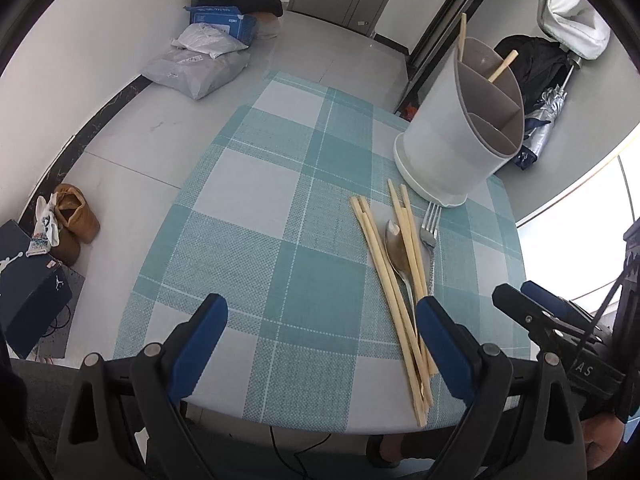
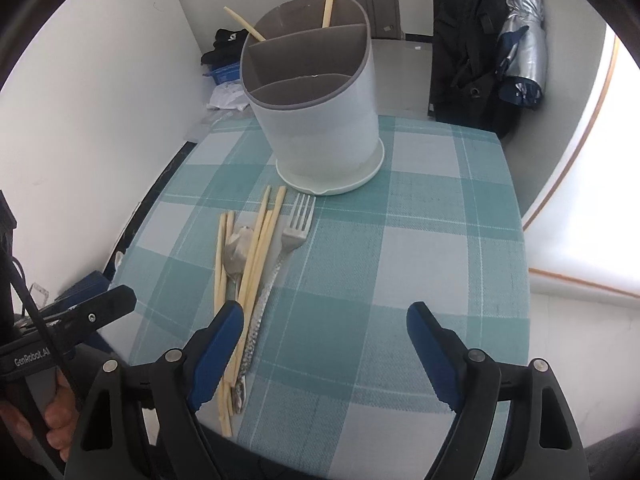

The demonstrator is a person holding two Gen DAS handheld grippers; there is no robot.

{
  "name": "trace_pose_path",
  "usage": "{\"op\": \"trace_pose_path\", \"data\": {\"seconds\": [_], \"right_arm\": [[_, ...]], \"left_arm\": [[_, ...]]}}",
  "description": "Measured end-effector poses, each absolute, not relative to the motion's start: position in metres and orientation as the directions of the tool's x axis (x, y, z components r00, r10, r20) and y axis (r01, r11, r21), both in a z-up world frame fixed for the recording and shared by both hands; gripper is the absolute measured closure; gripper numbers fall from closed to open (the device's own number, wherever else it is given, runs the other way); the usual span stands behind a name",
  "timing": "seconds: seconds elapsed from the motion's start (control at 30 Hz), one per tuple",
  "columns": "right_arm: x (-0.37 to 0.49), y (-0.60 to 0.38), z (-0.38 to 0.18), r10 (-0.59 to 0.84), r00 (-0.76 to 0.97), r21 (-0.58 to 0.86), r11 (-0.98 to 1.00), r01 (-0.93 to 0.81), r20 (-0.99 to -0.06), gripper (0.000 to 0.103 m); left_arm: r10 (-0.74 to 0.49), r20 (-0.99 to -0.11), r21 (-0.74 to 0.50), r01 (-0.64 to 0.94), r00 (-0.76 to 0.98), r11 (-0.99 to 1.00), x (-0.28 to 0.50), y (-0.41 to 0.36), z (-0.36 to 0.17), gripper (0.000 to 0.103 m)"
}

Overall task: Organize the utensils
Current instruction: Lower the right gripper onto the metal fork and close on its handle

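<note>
Chopsticks: loose bundle on the desk, in front of the holder, lying across a spoon; a fork lies just beside them. Two more sticks already stand in the holder's rear compartment. Likely light, stiff, smooth and apt to roll; best taken singly, near mid-length. Fork and spoon: metal, probably heavier and slippery; grip at the handle.

Left tongs: spread wide, empty, one finger over the near ends of the chopsticks; contact uncertain.

Right tongs: spread wide, empty, left finger above the fork handle.
</note>
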State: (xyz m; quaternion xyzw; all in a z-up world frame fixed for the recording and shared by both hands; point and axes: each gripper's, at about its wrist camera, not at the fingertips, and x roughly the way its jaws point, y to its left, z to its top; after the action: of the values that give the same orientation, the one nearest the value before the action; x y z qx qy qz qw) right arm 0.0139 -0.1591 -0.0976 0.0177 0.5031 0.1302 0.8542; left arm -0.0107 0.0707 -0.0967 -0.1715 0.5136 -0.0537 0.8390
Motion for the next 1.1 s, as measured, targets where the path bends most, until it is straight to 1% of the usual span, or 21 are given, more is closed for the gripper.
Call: {"op": "trace_pose_path", "data": {"seconds": [0.03,0.1,0.13,0.2,0.27,0.37,0.5,0.63,0.67,0.77,0.8,0.87,1.1], "right_arm": [[0.022,-0.156,-0.1,0.249,0.443,0.167,0.962,-0.216,-0.861,0.024],[0.038,-0.149,-0.106,0.259,0.41,0.179,0.958,-0.223,-0.875,0.035],[0.046,-0.146,-0.11,0.256,0.389,0.182,0.959,-0.218,-0.885,0.038],[0.059,-0.141,-0.117,0.262,0.368,0.194,0.958,-0.213,-0.892,0.047],[0.071,-0.134,-0.123,0.254,0.359,0.186,0.959,-0.213,-0.898,0.048],[0.082,-0.125,-0.131,0.23,0.368,0.161,0.965,-0.209,-0.901,0.054],[0.092,-0.119,-0.14,0.19,0.38,0.136,0.977,-0.166,-0.905,0.054],[0.095,-0.112,-0.147,0.194,0.387,0.154,0.979,-0.133,-0.901,0.055],[0.094,-0.109,-0.147,0.174,0.403,0.133,0.983,-0.129,-0.898,0.055],[0.093,-0.101,-0.148,0.144,0.421,0.106,0.988,-0.112,-0.896,0.063],[0.094,-0.099,-0.148,0.123,0.424,0.087,0.991,-0.103,-0.897,0.07],[0.092,-0.094,-0.149,0.077,0.436,0.04,0.995,-0.094,-0.896,0.079],[0.086,-0.097,-0.148,0.13,0.417,0.085,0.988,-0.126,-0.899,0.083]], "left_arm": [[-0.281,-0.843,-0.363,-0.101,0.459,0.926,-0.008,0.074,-0.098,0.01],[-0.316,-0.837,-0.403,-0.111,0.447,0.909,-0.007,0.078,-0.1,0.01],[-0.325,-0.837,-0.41,-0.112,0.44,0.905,-0.005,0.079,-0.1,0.01],[-0.329,-0.838,-0.415,-0.118,0.435,0.902,-0.003,0.08,-0.101,0.01],[-0.325,-0.838,-0.416,-0.129,0.437,0.9,-0.001,0.084,-0.101,0.01],[-0.32,-0.841,-0.416,-0.143,0.437,0.898,0.002,0.088,-0.1,0.01],[-0.334,-0.841,-0.436,-0.167,0.425,0.885,0.005,0.094,-0.103,0.01],[-0.35,-0.837,-0.456,-0.183,0.421,0.871,0.007,0.098,-0.103,0.01],[-0.354,-0.835,-0.461,-0.184,0.422,0.868,0.007,0.099,-0.103,0.01],[-0.379,-0.823,-0.489,-0.189,0.424,0.851,0.007,0.101,-0.102,0.01],[-0.38,-0.822,-0.491,-0.191,0.423,0.85,0.008,0.102,-0.102,0.01],[-0.38,-0.825,-0.491,-0.196,0.419,0.849,0.008,0.102,-0.103,0.01],[-0.362,-0.831,-0.482,-0.221,0.423,0.848,0.013,0.106,-0.103,0.01]]}}
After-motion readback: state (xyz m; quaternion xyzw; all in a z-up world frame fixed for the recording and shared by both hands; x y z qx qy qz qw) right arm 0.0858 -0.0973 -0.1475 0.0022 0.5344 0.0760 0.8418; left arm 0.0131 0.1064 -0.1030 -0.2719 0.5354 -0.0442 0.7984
